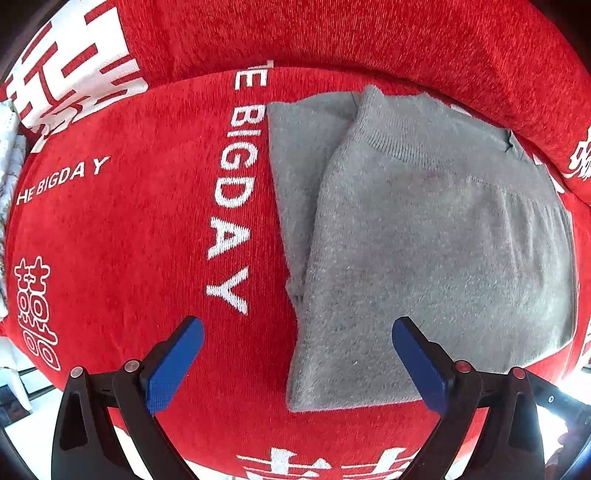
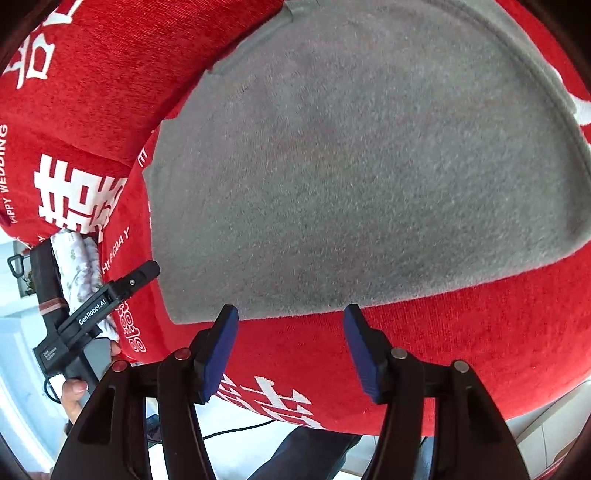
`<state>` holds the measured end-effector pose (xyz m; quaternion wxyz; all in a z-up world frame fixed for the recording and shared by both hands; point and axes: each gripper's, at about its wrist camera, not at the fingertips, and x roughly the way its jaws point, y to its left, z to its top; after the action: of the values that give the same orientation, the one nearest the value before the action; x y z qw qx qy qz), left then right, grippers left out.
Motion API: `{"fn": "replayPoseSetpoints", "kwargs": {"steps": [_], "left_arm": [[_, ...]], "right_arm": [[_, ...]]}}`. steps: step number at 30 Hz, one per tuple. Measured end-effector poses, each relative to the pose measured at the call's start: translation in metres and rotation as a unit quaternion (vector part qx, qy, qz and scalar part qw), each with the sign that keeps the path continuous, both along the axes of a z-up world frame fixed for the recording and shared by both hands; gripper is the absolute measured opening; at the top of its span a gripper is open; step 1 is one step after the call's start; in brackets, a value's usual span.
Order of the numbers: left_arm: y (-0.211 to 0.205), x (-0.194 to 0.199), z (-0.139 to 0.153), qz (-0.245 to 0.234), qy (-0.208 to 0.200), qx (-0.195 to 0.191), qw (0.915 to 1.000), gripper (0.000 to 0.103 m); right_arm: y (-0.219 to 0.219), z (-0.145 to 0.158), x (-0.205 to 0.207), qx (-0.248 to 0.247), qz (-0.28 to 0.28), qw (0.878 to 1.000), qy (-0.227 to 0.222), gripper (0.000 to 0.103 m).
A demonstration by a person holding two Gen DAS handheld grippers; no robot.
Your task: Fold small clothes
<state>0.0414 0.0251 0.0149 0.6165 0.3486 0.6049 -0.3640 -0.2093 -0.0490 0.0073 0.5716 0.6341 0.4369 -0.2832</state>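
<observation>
A small grey fuzzy sweater (image 1: 424, 240) lies folded on a red sofa cover (image 1: 129, 221) with white lettering. Its ribbed collar points to the back. A folded layer shows along its left side. My left gripper (image 1: 295, 325) is open and empty, hovering over the sweater's near left corner. In the right wrist view the sweater (image 2: 351, 166) fills the middle. My right gripper (image 2: 290, 314) is open and empty, just above the sweater's near edge. The left gripper's body (image 2: 110, 299) shows at the left of that view.
The red sofa backrest (image 1: 332, 33) rises behind the sweater. A floral white cloth (image 2: 77, 269) lies at the sofa's left end. The sofa's front edge (image 2: 332, 417) drops to a pale floor with a dark cable.
</observation>
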Motion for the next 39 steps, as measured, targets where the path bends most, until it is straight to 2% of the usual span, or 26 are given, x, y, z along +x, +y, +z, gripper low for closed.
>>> {"fn": "replayPoseSetpoints", "kwargs": {"steps": [12,19,28,32,37,39], "left_arm": [[0.005,0.012,-0.011,-0.003,0.007,0.008,0.9999,0.102],[0.007,0.019,-0.016,0.001,0.012,0.007,0.9999,0.102],[0.02,0.055,-0.025,0.037,0.056,-0.017,0.9976,0.102],[0.026,0.078,-0.032,0.053,0.065,-0.014,0.9964,0.102],[0.027,0.097,-0.037,0.055,0.108,-0.036,0.992,0.102],[0.026,0.102,-0.04,0.054,0.138,-0.05,0.9877,0.102]], "right_arm": [[0.007,-0.012,0.007,0.029,-0.028,0.999,-0.014,0.065],[0.011,-0.021,0.01,0.048,-0.07,0.995,-0.05,0.065],[0.031,-0.036,0.009,0.047,-0.11,0.99,-0.078,0.065],[0.039,-0.04,0.014,0.042,-0.147,0.982,-0.112,0.067],[0.038,-0.047,0.033,0.042,-0.19,0.969,-0.151,0.069],[0.036,-0.047,0.041,0.038,-0.196,0.967,-0.159,0.069]]}}
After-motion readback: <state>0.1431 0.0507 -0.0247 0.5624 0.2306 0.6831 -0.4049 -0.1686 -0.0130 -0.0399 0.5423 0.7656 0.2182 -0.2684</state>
